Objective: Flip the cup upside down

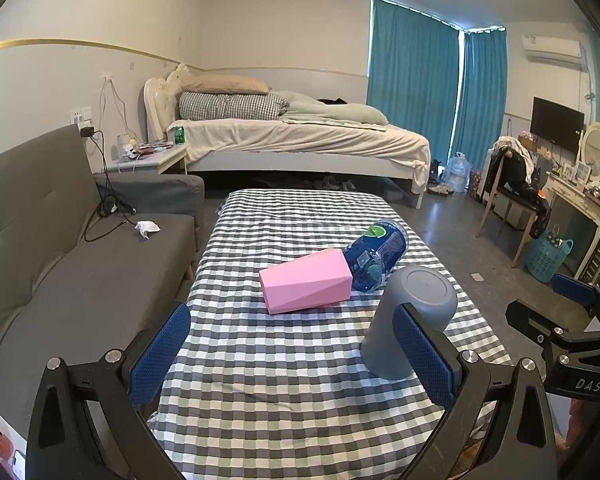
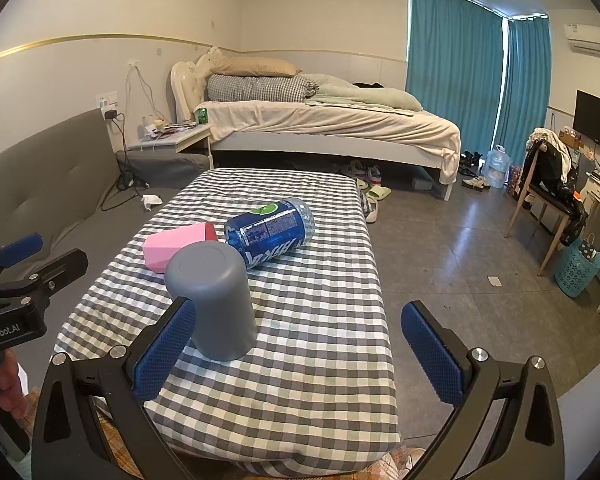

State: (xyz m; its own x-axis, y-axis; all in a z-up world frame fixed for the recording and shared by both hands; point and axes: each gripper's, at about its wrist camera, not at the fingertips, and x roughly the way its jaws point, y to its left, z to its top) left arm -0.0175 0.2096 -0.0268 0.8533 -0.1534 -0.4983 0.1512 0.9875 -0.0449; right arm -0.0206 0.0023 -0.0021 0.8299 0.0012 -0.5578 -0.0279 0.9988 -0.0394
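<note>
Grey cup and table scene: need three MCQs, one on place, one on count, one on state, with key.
1. Where does the grey cup stand relative to the pink box?
A. Nearer the cameras than the box
B. Behind it
C. On top of it

2. How many things lie or stand on the checkered table?
A. Two
B. Three
C. Five

3. How is the grey cup?
A. Lying on its side
B. Upright, mouth up
C. Upside down, base up

Key: 1 A, the cup sits closest in both wrist views. 2 B, cup, pink box and blue bottle. 3 C, its closed flat base faces up, and both hand-held grippers are open and empty.
</note>
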